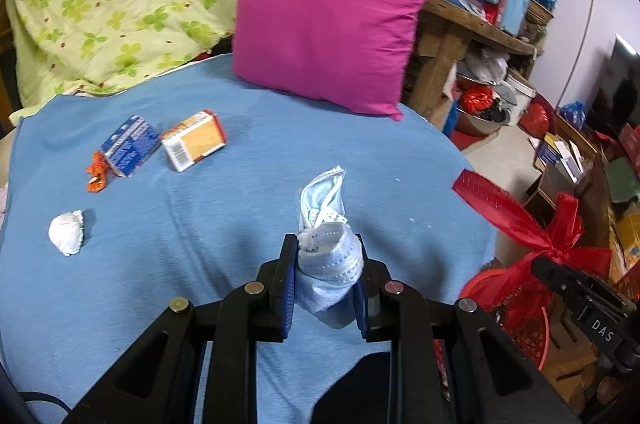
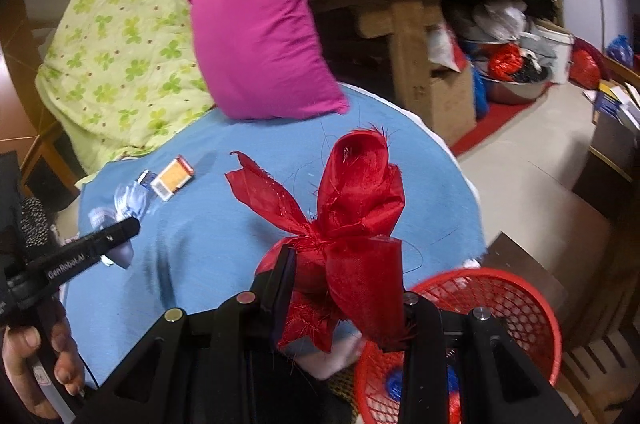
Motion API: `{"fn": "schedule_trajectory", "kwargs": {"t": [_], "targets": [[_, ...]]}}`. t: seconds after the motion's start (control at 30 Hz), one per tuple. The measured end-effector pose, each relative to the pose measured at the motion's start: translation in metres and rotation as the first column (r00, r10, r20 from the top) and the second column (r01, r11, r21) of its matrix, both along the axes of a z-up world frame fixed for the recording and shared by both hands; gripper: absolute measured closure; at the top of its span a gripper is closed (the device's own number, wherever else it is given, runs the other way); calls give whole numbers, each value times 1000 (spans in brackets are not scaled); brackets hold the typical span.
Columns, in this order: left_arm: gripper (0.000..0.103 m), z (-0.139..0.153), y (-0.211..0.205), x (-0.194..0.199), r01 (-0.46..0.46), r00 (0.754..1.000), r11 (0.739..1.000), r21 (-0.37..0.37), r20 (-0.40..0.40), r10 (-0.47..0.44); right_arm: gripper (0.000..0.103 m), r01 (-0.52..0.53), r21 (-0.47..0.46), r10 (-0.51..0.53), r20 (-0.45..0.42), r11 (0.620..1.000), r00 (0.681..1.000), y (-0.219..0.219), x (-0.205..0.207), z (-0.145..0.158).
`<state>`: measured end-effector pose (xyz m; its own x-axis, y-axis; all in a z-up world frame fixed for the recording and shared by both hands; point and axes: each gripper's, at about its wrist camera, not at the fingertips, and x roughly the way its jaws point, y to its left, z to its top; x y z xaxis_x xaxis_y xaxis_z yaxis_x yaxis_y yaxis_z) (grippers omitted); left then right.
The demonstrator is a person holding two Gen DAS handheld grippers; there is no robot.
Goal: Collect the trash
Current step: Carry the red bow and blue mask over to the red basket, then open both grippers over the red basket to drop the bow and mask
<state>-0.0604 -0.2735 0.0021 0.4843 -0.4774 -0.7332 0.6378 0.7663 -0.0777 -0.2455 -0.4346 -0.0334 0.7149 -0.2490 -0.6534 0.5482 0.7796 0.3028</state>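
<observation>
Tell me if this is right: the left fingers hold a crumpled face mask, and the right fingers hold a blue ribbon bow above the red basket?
Not quite. The ribbon bow is red, not blue, as the right wrist view shows. The rest holds: the left fingers hold the crumpled face mask, and the right fingers hold the bow above the red basket.

Glossy frayed ribbon (image 2: 352,208); plastic basket (image 2: 500,288)

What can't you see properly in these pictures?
- Left wrist view: the red basket is mostly hidden behind the red ribbon bow and right gripper.
- Right wrist view: the basket's contents, hidden by the gripper's fingers and mesh.
- Both views: print on the boxes is too small.
</observation>
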Motion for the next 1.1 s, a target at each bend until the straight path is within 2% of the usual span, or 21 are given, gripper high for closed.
{"fn": "schedule_trajectory", "kwargs": {"t": [0.37,0.73,1.1], "targets": [[77,-9,-49,-40,130,991,991,25,-17,-130,69,134,43,-131,-79,990,988,-27,-64,-33],[77,-20,-85,-76,238,971,970,53,-36,-236,69,180,68,-167,-161,981,973,-36,-96,-60],[77,-24,-102,-90,272,962,960,70,-46,-269,69,193,85,-171,-212,978,962,-38,-112,-79]]}}
